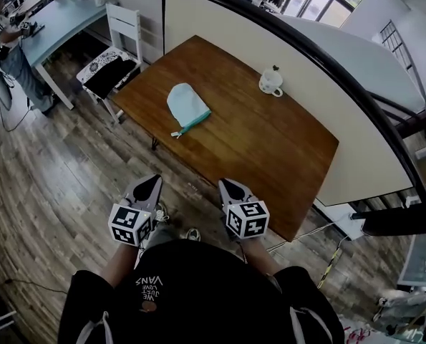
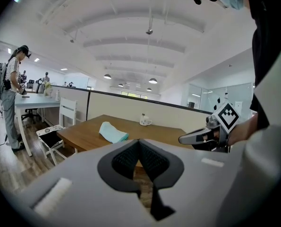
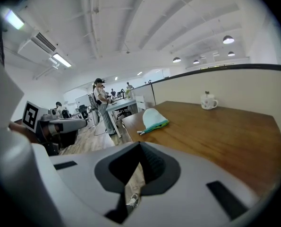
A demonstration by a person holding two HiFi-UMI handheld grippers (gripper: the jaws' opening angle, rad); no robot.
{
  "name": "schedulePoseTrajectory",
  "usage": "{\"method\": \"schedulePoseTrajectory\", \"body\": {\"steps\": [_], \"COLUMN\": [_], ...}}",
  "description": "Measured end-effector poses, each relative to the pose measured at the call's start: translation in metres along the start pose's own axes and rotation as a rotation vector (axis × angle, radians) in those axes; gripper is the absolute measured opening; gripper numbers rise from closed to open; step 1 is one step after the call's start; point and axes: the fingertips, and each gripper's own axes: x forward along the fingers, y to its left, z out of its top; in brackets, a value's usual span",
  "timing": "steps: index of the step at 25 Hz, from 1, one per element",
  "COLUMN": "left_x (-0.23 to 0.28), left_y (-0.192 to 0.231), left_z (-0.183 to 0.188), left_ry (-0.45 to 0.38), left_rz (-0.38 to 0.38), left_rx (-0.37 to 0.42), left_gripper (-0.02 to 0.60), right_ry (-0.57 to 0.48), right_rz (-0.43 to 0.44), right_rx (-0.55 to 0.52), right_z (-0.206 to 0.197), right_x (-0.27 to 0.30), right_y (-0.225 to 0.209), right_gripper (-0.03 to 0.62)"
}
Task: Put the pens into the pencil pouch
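While the left gripper [image 1: 154, 181] and right gripper [image 1: 225, 185] hang closed and empty, the pencil pouch [image 1: 187, 104] lies near the table's [image 1: 270, 170] left corner. It is probably soft, light fabric; pinch its teal zipper edge [image 1: 195, 123].

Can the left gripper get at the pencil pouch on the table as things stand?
Probably yes: nothing stands between the left gripper and the pencil pouch, though its jaws are shut.

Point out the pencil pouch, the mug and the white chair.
pencil pouch [image 1: 186, 104]: head view, middle of its light blue fabric.
mug [image 1: 270, 83]: head view, its white body.
white chair [image 1: 124, 21]: head view, its slatted backrest.
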Motion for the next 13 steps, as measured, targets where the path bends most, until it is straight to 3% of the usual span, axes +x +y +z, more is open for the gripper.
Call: {"method": "schedulePoseTrajectory", "body": {"steps": [13], "left_x": [-0.0014], "left_y": [-0.0023], "left_z": [-0.0033], "left_ry": [0.005], "left_rz": [0.004], "left_rx": [-0.027], "left_gripper": [0.012], "right_ry": [-0.007], "right_rz": [0.025], "right_rx": [0.007], "right_z": [0.0043], "right_x": [0.0056], "right_y": [0.0030], "right_gripper": [0.012]}}
